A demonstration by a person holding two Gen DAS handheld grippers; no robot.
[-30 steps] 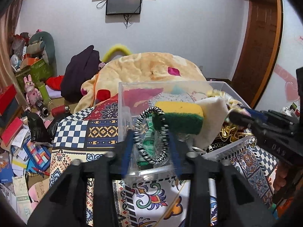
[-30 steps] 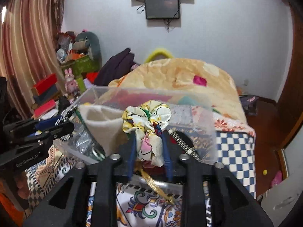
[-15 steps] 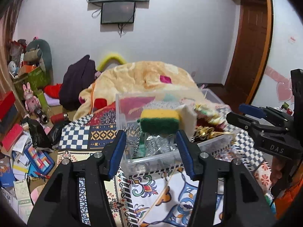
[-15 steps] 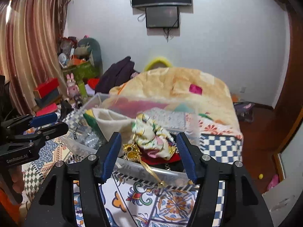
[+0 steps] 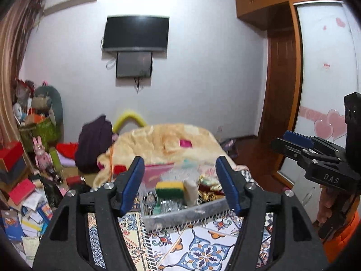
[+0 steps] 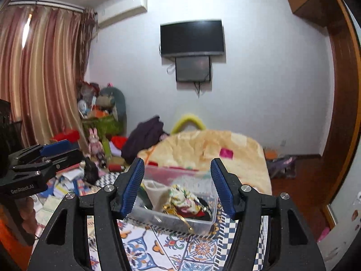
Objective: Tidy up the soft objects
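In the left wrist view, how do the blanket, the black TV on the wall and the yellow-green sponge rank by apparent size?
Largest to smallest, as they look:
1. blanket
2. TV
3. sponge
The TV hangs farthest away, so its true rank against the blanket is unsure.

A clear plastic box point(image 5: 180, 214) sits on the patterned cloth. Inside it, a yellow and green sponge point(image 5: 169, 189) rests on top. A flowery cloth scrunchie point(image 6: 182, 197) lies beside a cream cloth point(image 6: 155, 192) and something red.

We see a white-walled bedroom: a black television point(image 6: 192, 38) mounted high, striped curtains point(image 6: 40, 76) at left, a wooden door point(image 5: 282, 103) at right.
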